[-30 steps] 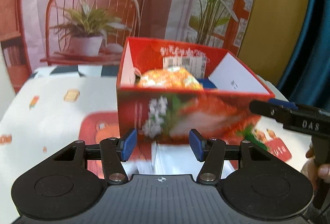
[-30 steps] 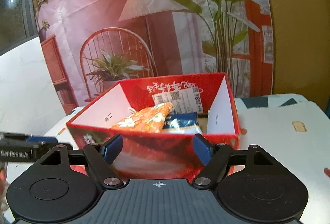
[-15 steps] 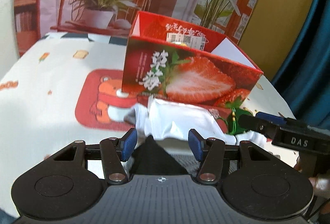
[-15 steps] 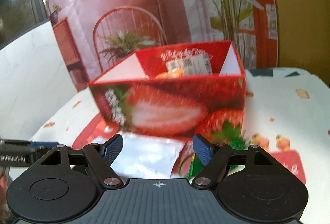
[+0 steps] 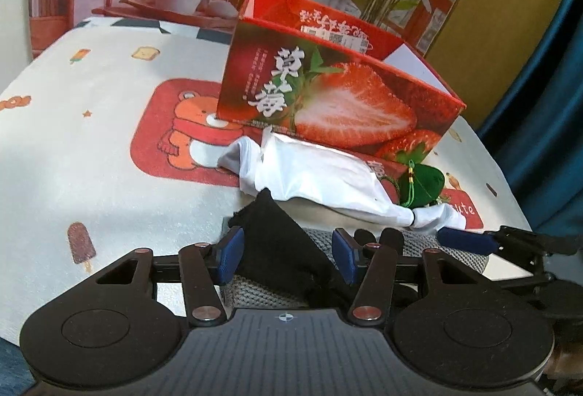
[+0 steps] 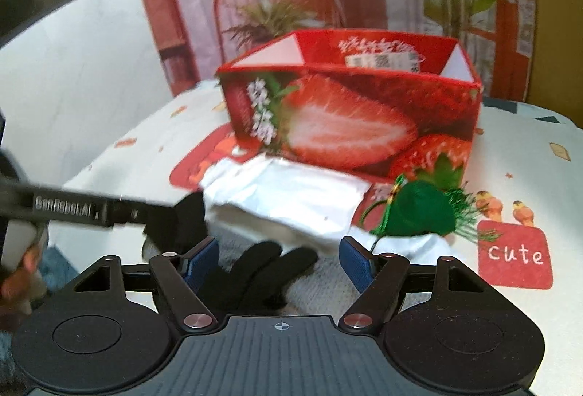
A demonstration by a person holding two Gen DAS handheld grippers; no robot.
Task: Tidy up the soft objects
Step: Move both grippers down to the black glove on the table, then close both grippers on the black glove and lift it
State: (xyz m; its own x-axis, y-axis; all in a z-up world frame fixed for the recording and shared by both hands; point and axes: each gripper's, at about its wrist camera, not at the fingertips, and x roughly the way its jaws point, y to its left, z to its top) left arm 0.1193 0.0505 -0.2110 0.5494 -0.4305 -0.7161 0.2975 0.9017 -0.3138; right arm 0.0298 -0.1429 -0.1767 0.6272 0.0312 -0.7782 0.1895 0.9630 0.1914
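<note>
Now you are lowering both grippers from the box toward the bench pile; left gripper fingers are closing around the black cloth, right gripper fingers are narrowing over the black glove.

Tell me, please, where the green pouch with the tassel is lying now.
The green pouch lies on the table in front of the strawberry box, near its right corner in both views, at the right end of the white packet.
</note>
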